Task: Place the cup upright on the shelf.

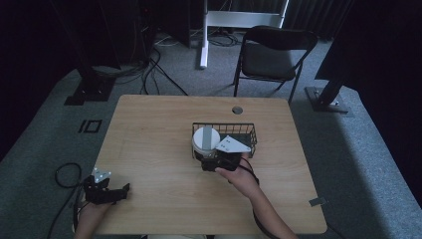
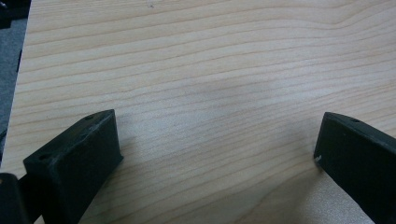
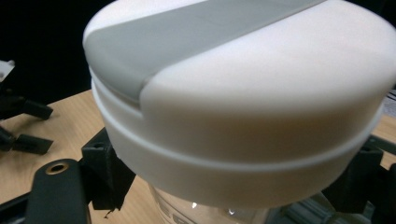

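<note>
The worktop [image 1: 149, 144] is a pale wood-grain slab standing on grey carpet, with a dark folding chair [image 1: 271, 52] beyond its far edge at about 1 o'clock from the centre.

A black wire basket [image 1: 247, 130] sits on the worktop just right of centre, toward 2 o'clock. Its long side runs across the worktop.

The jar [image 1: 205, 141] stands at the basket's left end, over the basket's near-left corner; whether it rests inside the wire or is held just above it cannot be told. It carries a white lid [image 3: 243, 84] crossed by a grey band, and the right gripper view shows clear glass below the lid's rim. The jar stands upright.

The right tongs [image 1: 215, 160] are at 6 o'clock of the jar, with the person's right hand [image 1: 241, 178] behind them. The tongs are clamped on the jar: in the right gripper view the black jaws sit at either side of the jar, beneath the lid's rim. A grey three-cornered plate rides on top of the gripper and overlaps the basket.

The left tongs [image 1: 122, 191] lie near the worktop's near-left corner, at about 8 o'clock, well apart from the jar and basket. They point toward 3 o'clock. In the left gripper view the jaws stand spread wide, released, with bare wood between them.
</note>
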Demonstrator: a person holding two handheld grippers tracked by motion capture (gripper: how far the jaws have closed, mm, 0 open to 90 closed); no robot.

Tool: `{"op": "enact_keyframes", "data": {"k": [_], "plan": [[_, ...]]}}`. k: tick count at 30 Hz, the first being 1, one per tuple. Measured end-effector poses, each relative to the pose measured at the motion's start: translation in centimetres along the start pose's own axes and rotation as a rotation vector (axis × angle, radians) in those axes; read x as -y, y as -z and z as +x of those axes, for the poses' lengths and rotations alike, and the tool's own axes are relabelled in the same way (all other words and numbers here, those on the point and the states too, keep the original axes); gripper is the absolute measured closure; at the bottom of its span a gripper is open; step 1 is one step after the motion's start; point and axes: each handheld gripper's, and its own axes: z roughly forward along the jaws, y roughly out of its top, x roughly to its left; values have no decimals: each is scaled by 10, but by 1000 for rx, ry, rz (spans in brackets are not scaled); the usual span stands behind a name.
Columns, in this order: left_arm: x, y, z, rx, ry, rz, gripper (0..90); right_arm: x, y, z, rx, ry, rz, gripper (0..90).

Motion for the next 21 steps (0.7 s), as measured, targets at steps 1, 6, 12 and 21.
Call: {"op": "enact_keyframes", "data": {"k": [1, 6, 12, 21], "plan": [[0, 0, 0, 0, 0, 0, 6, -4, 0, -6, 21, -13, -8, 182], [0, 0, 0, 0, 0, 0, 6, -8, -1, -16, 61, -19, -3, 182], [0, 0, 0, 0, 0, 0, 5, -12, -3, -26, 124, -24, -3, 182], [0, 0, 0, 0, 0, 0, 6, -19, -5, -40, 195, -43, -11, 182]]}}
